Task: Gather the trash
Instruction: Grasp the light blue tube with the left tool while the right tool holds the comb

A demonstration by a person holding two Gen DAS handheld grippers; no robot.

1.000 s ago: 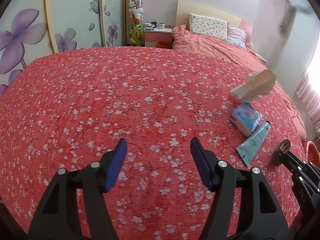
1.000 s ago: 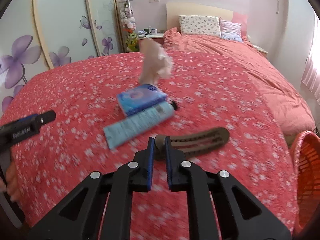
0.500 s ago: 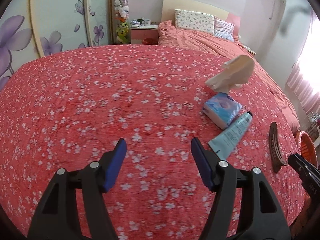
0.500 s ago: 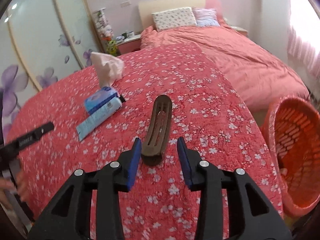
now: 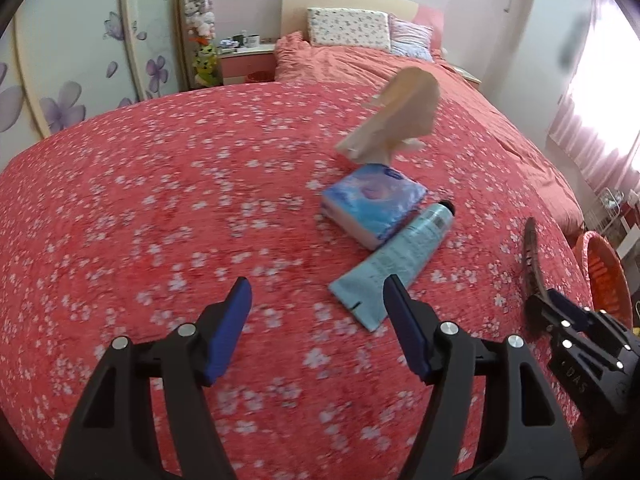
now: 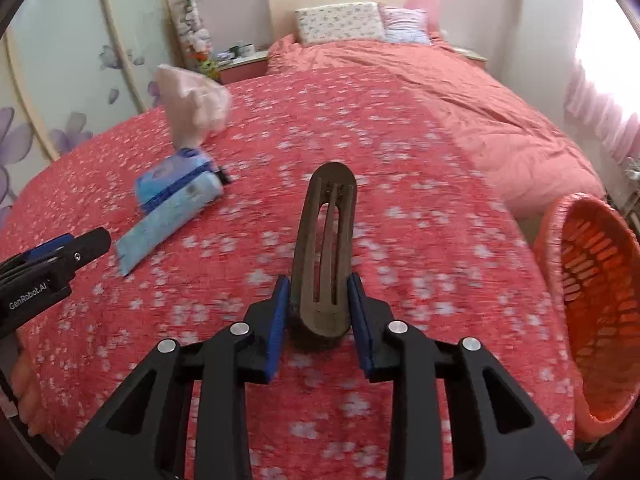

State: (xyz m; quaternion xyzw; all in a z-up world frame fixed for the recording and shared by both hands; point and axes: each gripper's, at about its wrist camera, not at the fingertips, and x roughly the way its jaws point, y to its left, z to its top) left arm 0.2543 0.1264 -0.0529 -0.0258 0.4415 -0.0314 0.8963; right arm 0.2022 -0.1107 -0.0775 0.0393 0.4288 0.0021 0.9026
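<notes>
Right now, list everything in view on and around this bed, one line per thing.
hair clip: 1, dark brown, on bedspread, near end between the right gripper's jaws
tissue pack: 1, blue, mid-bed, crumpled tissue sticking up
tube: 1, light blue, lying against the pack
basket: 1, orange, beside the bed
bedspread: 1, red with white flowers
pillows: 2, at headboard
left gripper: black, blue pads, open, empty
right gripper: jaws just closing on the clip

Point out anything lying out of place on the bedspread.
A brown hair clip, a light blue tube, a blue tissue pack and a crumpled tissue lie scattered on the red floral bedspread, not in the orange basket.
</notes>
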